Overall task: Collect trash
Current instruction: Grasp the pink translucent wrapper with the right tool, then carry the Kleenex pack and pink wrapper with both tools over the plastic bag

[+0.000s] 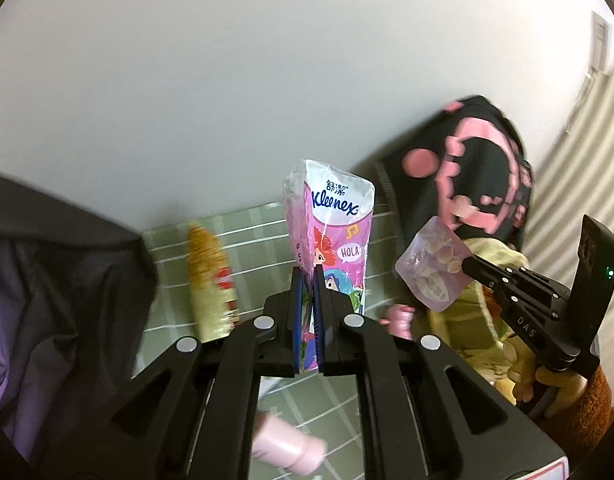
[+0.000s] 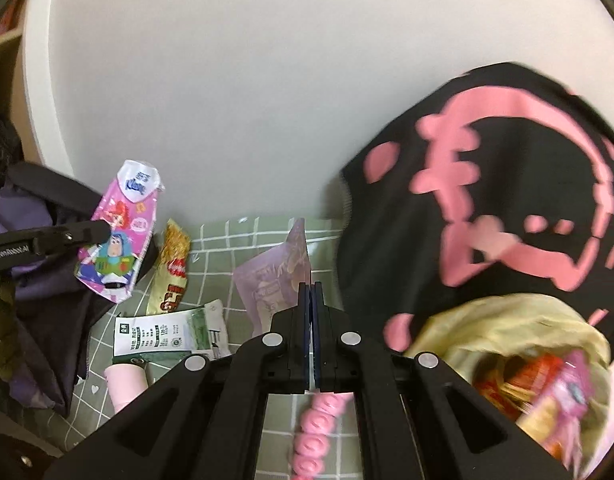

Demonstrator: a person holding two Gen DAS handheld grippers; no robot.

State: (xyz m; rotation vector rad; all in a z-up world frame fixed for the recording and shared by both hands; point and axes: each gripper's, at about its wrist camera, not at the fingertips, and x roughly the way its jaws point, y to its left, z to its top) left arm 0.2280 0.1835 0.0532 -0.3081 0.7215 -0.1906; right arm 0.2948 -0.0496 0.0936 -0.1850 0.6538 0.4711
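Note:
My left gripper [image 1: 308, 276] is shut on a pink Kleenex tissue pack [image 1: 331, 224] and holds it upright above the green checked sheet [image 1: 259, 240]; the pack also shows in the right wrist view [image 2: 119, 232]. My right gripper [image 2: 312, 286] is shut on a pale purple snack wrapper [image 2: 271, 280], which also shows in the left wrist view [image 1: 431, 264]. A yellow trash bag [image 2: 519, 328] with wrappers inside lies at the lower right. A golden snack wrapper [image 2: 173, 268] and a white-green packet [image 2: 167, 334] lie on the sheet.
A black garment with pink print [image 2: 487, 200] lies at the right against the white wall. A dark purple jacket [image 2: 35, 280] lies at the left. A pink cup [image 2: 125, 384] and a pink beaded thing [image 2: 319, 432] lie on the sheet near me.

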